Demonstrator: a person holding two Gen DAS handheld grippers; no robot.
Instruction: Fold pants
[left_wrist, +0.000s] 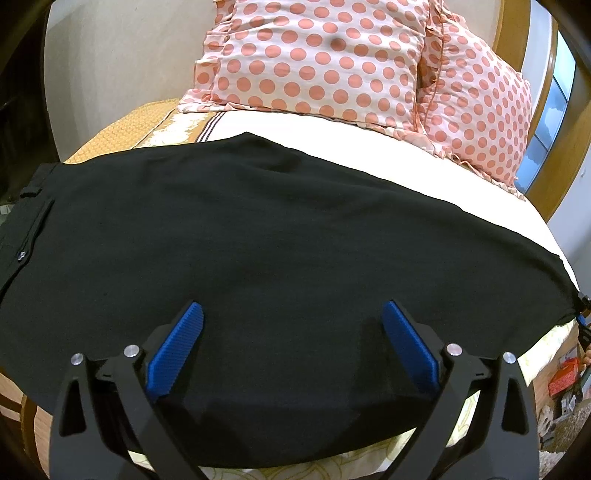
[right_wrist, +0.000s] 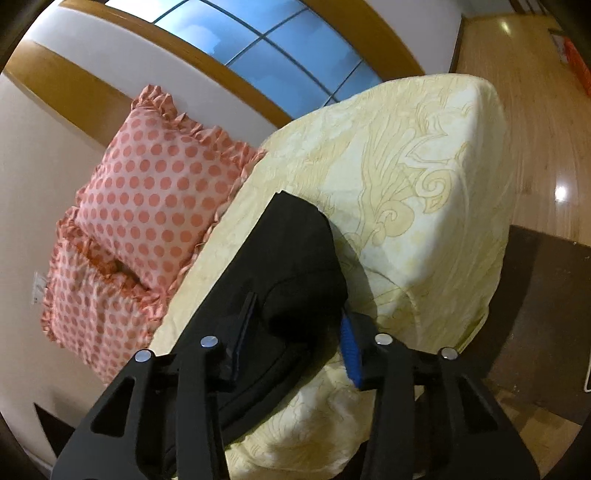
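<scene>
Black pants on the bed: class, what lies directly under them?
The black pants rest on a pale yellow patterned bedsheet; the sheet beneath the fabric itself is covered and unseen.

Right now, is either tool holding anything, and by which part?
The left tool is wide open above the black pants and holds nothing. The right tool has a bunched fold at the end of the pants between its fingers; a firm clamp cannot be confirmed.

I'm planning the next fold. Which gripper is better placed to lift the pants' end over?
Right gripper: its fingers bracket a bunched end of the black fabric pants. Left gripper hovers open over their flat middle.
</scene>
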